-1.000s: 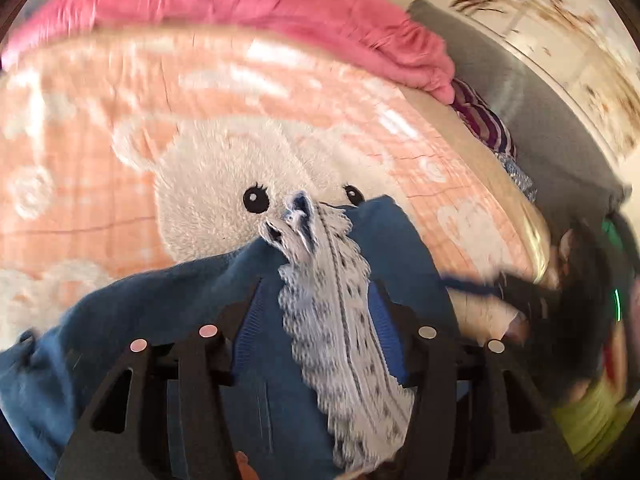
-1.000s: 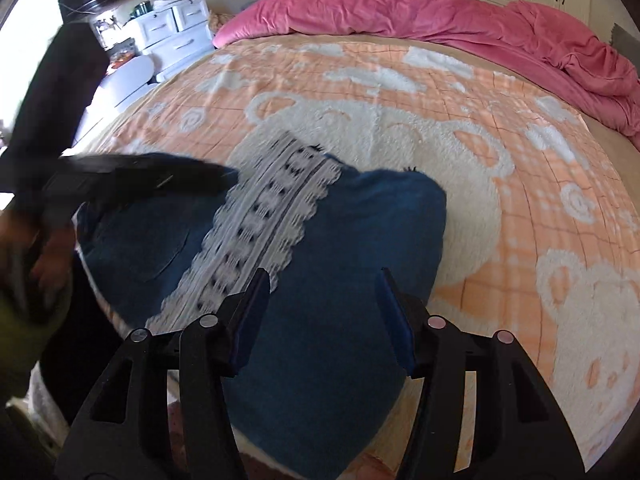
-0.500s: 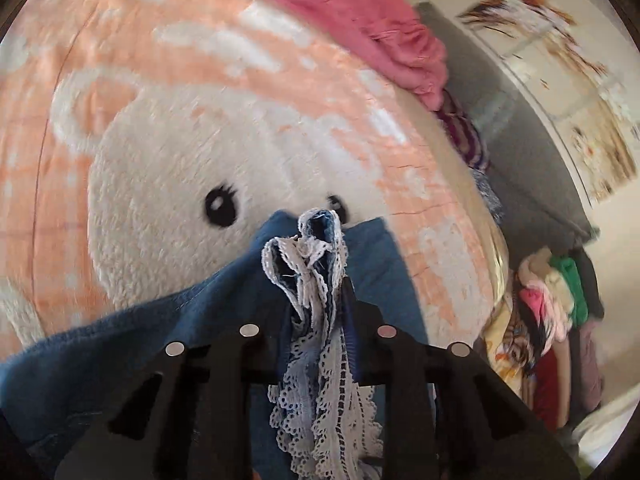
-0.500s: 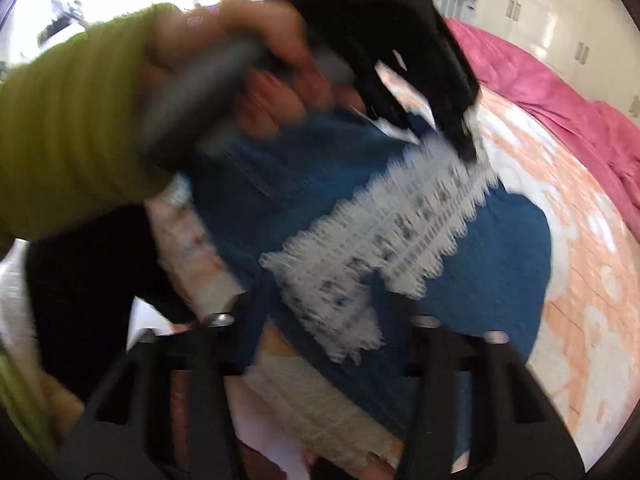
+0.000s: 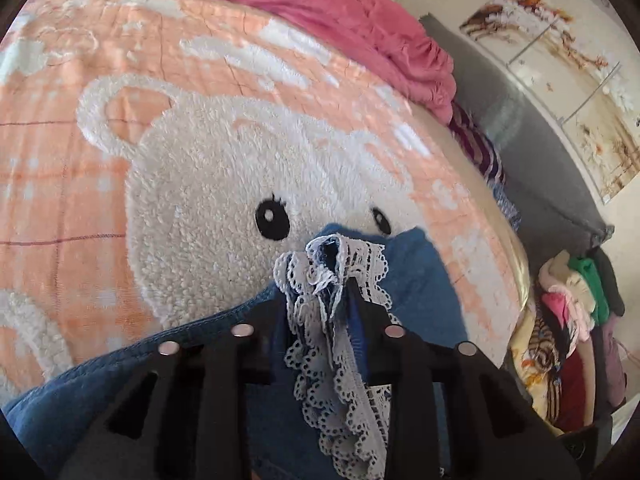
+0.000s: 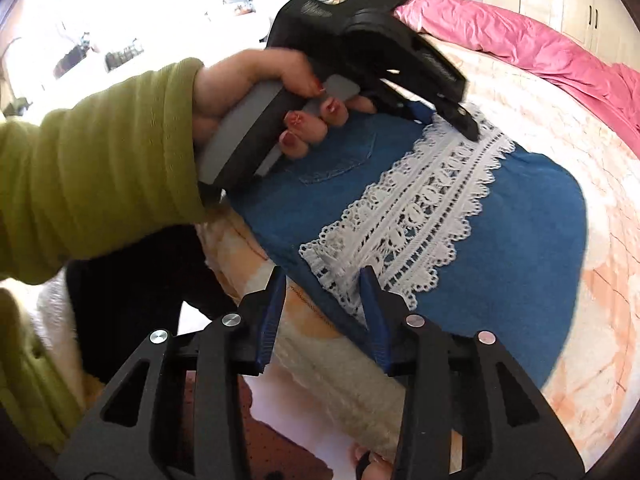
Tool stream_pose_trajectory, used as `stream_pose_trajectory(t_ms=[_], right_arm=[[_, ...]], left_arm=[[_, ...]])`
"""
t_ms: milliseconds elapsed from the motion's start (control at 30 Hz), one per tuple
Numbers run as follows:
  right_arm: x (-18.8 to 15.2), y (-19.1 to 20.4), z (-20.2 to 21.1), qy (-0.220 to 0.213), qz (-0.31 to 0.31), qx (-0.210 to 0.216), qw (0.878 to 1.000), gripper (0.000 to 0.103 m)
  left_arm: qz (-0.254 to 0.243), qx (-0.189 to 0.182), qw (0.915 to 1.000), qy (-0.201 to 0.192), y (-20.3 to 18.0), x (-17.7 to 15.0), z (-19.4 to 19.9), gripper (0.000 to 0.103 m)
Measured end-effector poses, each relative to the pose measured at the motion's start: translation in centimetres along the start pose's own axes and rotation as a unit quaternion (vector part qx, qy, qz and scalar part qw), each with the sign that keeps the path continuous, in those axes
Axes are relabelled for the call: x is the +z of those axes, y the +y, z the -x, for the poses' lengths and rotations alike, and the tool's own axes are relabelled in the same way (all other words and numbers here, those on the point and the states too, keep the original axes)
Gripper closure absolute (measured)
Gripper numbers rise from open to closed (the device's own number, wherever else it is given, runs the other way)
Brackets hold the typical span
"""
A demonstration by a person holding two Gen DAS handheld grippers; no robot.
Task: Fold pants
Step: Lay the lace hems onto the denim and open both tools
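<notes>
Left wrist view: left claw (image 5: 320, 300) pinches the pants (image 6: 520, 216) lace edge (image 5: 336, 276); right claw (image 6: 323, 280) gapes at the hem.

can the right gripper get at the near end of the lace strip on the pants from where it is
Probably yes. The right gripper is open, with the near end of the lace strip on the blue pants just ahead of its fingertips and nothing between. The left gripper pinches the strip's far end, well clear.

I see the pants (image 6: 520, 240) as matt blue denim with an openwork white lace strip (image 6: 420, 208). The bear blanket (image 5: 200, 168) looks like fuzzy, nubby fleece. My left hand-held gripper (image 5: 320, 304) and right hand-held gripper (image 6: 324, 300) show matt black plastic with shiny metal rivets.
</notes>
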State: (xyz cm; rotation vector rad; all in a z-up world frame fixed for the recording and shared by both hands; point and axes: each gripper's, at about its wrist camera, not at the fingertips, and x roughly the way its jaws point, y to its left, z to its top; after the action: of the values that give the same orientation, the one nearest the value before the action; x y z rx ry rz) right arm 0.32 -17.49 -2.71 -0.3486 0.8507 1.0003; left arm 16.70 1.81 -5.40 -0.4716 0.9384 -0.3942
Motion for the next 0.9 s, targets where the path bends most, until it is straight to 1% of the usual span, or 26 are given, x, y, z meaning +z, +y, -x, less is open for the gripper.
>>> stream_pose_trajectory(t_ms=[33, 67, 100, 133, 167, 200, 233, 333, 367, 400, 433, 467, 500, 533, 567, 633, 667, 800, 833, 867, 900], right_arm=[[0.0, -0.3, 0.8, -0.009, -0.012, 0.003, 1.000, 0.071], [0.0, -0.8, 2.0, -0.028, -0.030, 0.007, 0.999, 0.071], [0.0, -1.5, 3.1, -0.042, -0.046, 0.008, 0.998, 0.071], [-0.1, -2.1, 4.1, -0.055, -0.063, 0.006, 0.996, 0.071], [-0.2, -3.1, 4.9, -0.067, -0.083, -0.005, 0.994, 0.071], [-0.3, -4.1, 5.4, -0.071, -0.105, -0.029, 0.991, 0.071], [-0.4, -5.1, 5.5, -0.070, -0.123, -0.044, 0.989, 0.071], [-1.2, -7.1, 4.6, -0.044, -0.166, -0.070, 0.983, 0.071], [-1.6, -7.5, 3.9, -0.022, -0.172, -0.073, 0.982, 0.071], [-2.0, -7.4, 3.5, -0.010, -0.174, -0.081, 0.981, 0.071], [-2.6, -7.5, 3.1, 0.004, -0.173, -0.091, 0.981, 0.071], [-3.1, -7.3, 2.7, 0.020, -0.168, -0.100, 0.980, 0.073], [-3.6, -7.4, 2.7, 0.024, -0.167, -0.105, 0.980, 0.073], [-4.2, -7.3, 2.9, 0.020, -0.168, -0.103, 0.980, 0.072], [-4.5, -7.2, 2.8, 0.019, -0.168, -0.102, 0.980, 0.072], [-5.0, -7.1, 2.6, 0.018, -0.167, -0.104, 0.980, 0.072], [-5.2, -7.2, 2.6, 0.014, -0.167, -0.105, 0.980, 0.072], [-5.0, -7.6, 2.2, 0.014, -0.172, -0.102, 0.980, 0.071], [-4.9, -7.5, 2.5, 0.012, -0.174, -0.099, 0.980, 0.069], [-4.8, -7.5, 2.9, 0.006, -0.179, -0.095, 0.979, 0.063], [-4.8, -7.3, 3.6, -0.006, -0.185, -0.087, 0.979, 0.059]], left_arm=[[-0.005, 0.008, 0.9999, -0.013, -0.3, -0.1, 0.9, 0.059], [-0.015, 0.021, 0.9991, -0.033, -0.7, -0.2, 2.2, 0.055], [-0.023, 0.025, 0.9983, -0.047, -1.1, -0.4, 3.2, 0.051], [-0.029, 0.030, 0.9974, -0.058, -1.4, -0.7, 4.2, 0.051], [-0.038, 0.046, 0.9959, -0.068, -2.1, -1.2, 5.3, 0.051], [-0.047, 0.056, 0.9947, -0.073, -2.7, -1.5, 5.9, 0.051], [-0.056, 0.055, 0.9940, -0.076, -3.5, -2.2, 6.4, 0.050], [-0.077, 0.027, 0.9949, -0.059, -5.7, -3.7, 6.1, 0.051], [-0.097, 0.017, 0.9941, -0.046, -6.8, -4.5, 5.5, 0.051], [-0.110, 0.017, 0.9931, -0.037, -7.4, -5.2, 5.0, 0.051], [-0.120, 0.023, 0.9922, -0.027, -7.8, -5.8, 4.3, 0.051], [-0.135, 0.041, 0.9900, -0.006, -8.1, -6.7, 3.1, 0.051], [-0.144, 0.061, 0.9876, 0.009, -8.1, -7.3, 2.3, 0.051], [-0.153, 0.087, 0.9842, 0.022, -7.9, -7.9, 1.6, 0.052], [-0.163, 0.106, 0.9807, 0.023, -7.8, -8.7, 1.1, 0.052], [-0.174, 0.120, 0.9773, 0.016, -7.7, -9.5, 1.1, 0.051], [-0.172, 0.125, 0.9770, 0.015, -7.6, -9.7, 1.2, 0.051], [-0.151, 0.112, 0.9821, 0.017, -6.8, -9.2, 1.6, 0.051], [-0.149, 0.112, 0.9824, 0.019, -6.8, -9.5, 1.9, 0.049], [-0.142, 0.111, 0.9834, 0.022, -6.7, -9.4, 2.5, 0.048], [-0.135, 0.109, 0.9846, 0.022, -6.8, -9.5, 2.9, 0.046]])
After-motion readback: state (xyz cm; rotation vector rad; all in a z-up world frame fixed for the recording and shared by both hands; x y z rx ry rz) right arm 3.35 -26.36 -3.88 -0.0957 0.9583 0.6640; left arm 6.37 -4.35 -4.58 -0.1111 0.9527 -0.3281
